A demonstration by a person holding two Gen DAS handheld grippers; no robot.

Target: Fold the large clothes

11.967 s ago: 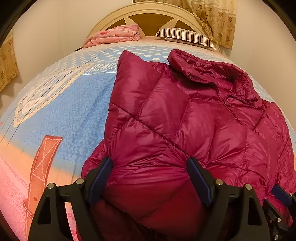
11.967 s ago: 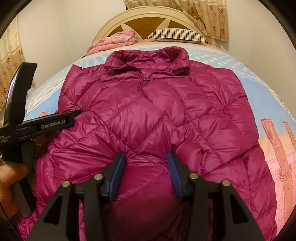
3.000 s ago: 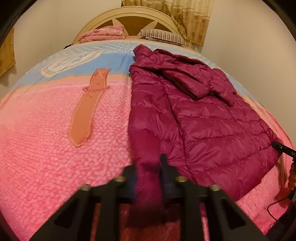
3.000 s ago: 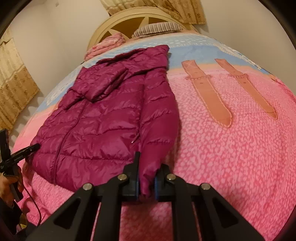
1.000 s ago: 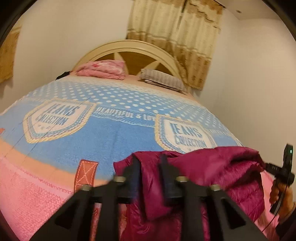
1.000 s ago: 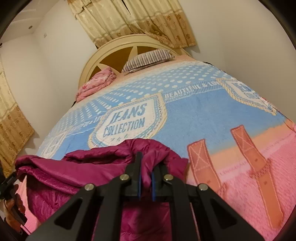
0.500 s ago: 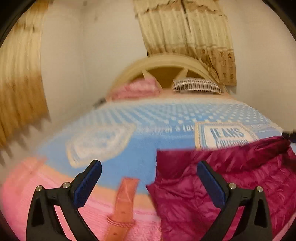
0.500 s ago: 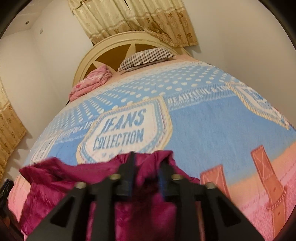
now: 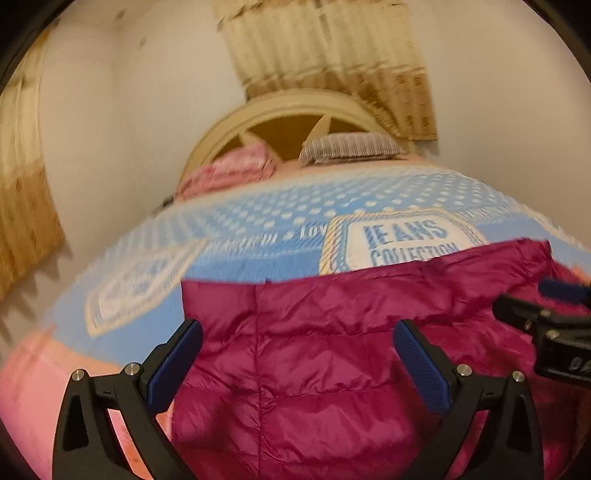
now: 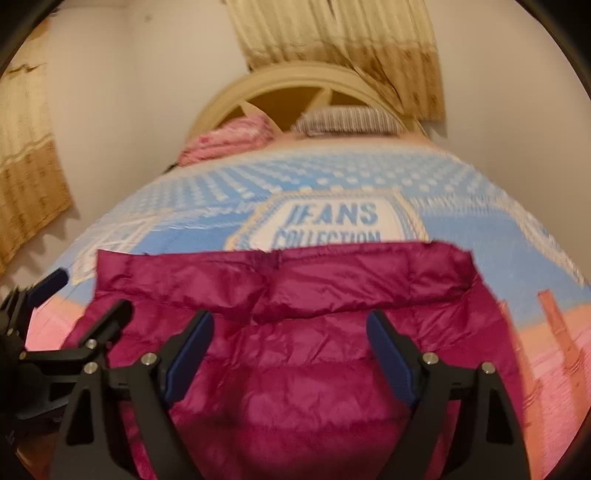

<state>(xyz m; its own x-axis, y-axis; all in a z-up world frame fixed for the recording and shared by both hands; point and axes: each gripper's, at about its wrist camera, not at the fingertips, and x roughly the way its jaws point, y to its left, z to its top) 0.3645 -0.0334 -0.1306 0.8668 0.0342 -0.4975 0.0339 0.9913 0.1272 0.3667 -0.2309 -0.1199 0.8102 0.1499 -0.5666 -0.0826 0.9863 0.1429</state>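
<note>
A magenta quilted down jacket [image 9: 332,350] lies folded over on the bed, its far edge straight across the blanket; it also shows in the right wrist view [image 10: 295,332]. My left gripper [image 9: 297,360] is open and empty just above the jacket's near left part. My right gripper [image 10: 290,350] is open and empty above the jacket's near middle. The right gripper shows at the right edge of the left wrist view [image 9: 554,332], and the left gripper at the left edge of the right wrist view [image 10: 55,332].
The bed has a blue and pink blanket [image 9: 258,229] printed "JEANS COLLECTION". A striped pillow [image 9: 351,146] and a folded pink quilt [image 9: 229,170] lie by the cream headboard [image 9: 288,107]. Curtains [image 10: 332,33] hang behind; walls flank the bed.
Both grippers carried the jacket's hem up toward the collar, then opened and let go. The jacket now lies folded in half; both grippers have pulled back slightly.
</note>
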